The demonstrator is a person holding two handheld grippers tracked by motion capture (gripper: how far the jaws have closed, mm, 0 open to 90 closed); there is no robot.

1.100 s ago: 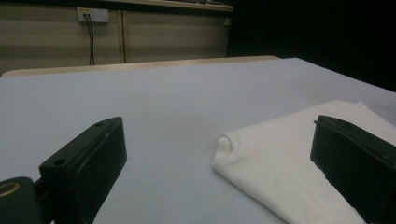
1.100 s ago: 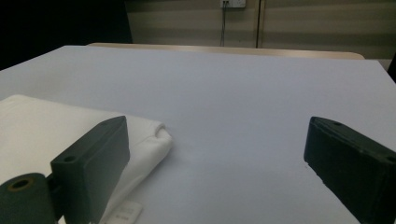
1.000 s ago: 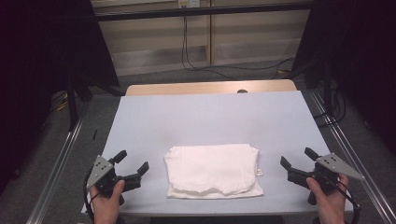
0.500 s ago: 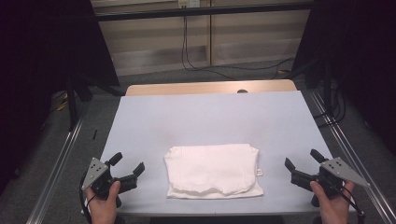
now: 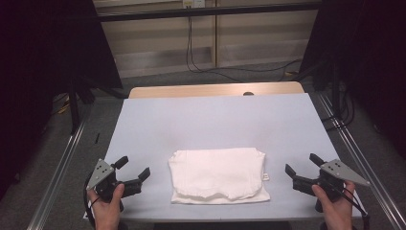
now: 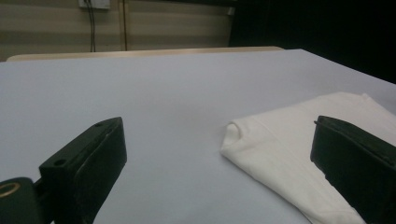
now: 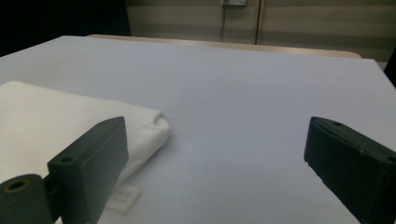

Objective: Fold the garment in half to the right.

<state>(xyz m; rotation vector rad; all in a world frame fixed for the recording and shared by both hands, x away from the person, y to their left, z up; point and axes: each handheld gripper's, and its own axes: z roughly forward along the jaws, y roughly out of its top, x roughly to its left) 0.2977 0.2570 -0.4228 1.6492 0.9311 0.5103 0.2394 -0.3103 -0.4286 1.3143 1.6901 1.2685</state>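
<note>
A folded white cloth (image 5: 218,174) lies flat on the pale blue table (image 5: 215,124), near its front edge. My left gripper (image 5: 133,167) is held open just left of the cloth, with nothing between its jaws. My right gripper (image 5: 302,164) is open too, a short way right of the cloth, above bare table. In the left gripper view the cloth (image 6: 299,149) shows its near-left corner between the jaws. In the right gripper view the cloth (image 7: 51,126) lies at the left, with a small label (image 7: 122,196) at its edge.
A wooden strip (image 5: 215,90) runs along the table's far edge. Metal rails (image 5: 60,177) flank both sides. Cables (image 5: 210,67) trail on the floor behind. Dark curtains close in left and right.
Both hands have drawn back a little toward the table's front edge, the left gripper drifting slightly left and the right slightly right. The cloth has not moved.
</note>
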